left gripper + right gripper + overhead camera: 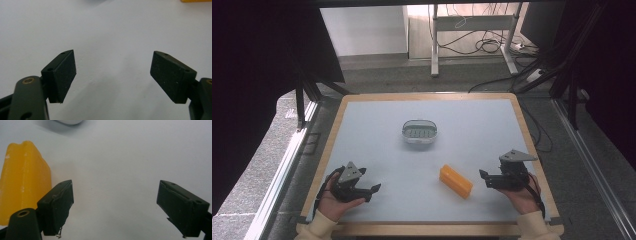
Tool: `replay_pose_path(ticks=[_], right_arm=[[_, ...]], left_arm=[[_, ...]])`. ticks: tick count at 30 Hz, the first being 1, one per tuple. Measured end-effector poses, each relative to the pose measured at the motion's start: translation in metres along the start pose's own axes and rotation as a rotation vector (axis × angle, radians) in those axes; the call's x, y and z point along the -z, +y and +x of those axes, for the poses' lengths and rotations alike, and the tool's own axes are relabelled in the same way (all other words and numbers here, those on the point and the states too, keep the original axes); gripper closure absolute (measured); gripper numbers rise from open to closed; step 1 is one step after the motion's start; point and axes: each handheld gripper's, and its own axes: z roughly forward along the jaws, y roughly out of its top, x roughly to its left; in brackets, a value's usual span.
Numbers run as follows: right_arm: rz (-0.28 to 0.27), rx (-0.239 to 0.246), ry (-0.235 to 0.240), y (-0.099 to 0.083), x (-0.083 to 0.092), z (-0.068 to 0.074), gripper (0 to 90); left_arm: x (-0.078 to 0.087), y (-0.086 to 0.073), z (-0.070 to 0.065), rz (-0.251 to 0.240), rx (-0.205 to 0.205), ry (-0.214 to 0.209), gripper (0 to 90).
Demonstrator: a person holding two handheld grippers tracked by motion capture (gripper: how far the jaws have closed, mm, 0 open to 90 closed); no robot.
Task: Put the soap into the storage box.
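The worktop (377,125) is seen whole from high above the person's side, looking forward and down. Each gripper view is taken from very close, low over the worktop, looking out between its own tongs. The orange block (456,181) is shared by all three views, cut off at the top edge in the left gripper view.

One orange block (456,181), one soap dish (419,131), two tongs.
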Motion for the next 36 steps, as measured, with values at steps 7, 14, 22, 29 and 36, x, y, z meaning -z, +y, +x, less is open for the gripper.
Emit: replay_pose_path(ticks=[7, 14, 22, 29, 36], right_arm=[[0.006, 0.0, 0.023, 0.003, 0.002, 0.0, 14.2], [0.003, 0.001, 0.032, 0.007, 0.004, 0.002, 15.4], [0.007, 0.02, 0.056, 0.015, 0.007, 0.006, 16.4], [0.017, 0.027, 0.056, 0.018, 0.01, 0.008, 16.7], [0.024, 0.034, 0.066, 0.023, 0.012, 0.012, 18.2]], left_arm=[[-0.001, 0.0, -0.001, 0.007, -0.003, -0.003, 20.4], [-0.001, 0.0, 0.0, 0.003, 0.002, -0.006, 20.4], [-0.001, 0.001, -0.001, 0.0, 0.003, -0.006, 20.4], [-0.001, 0.0, -0.002, 0.004, 0.0, -0.007, 20.5], [-0.001, 0.0, -0.001, 0.005, 0.005, -0.006, 20.5]])
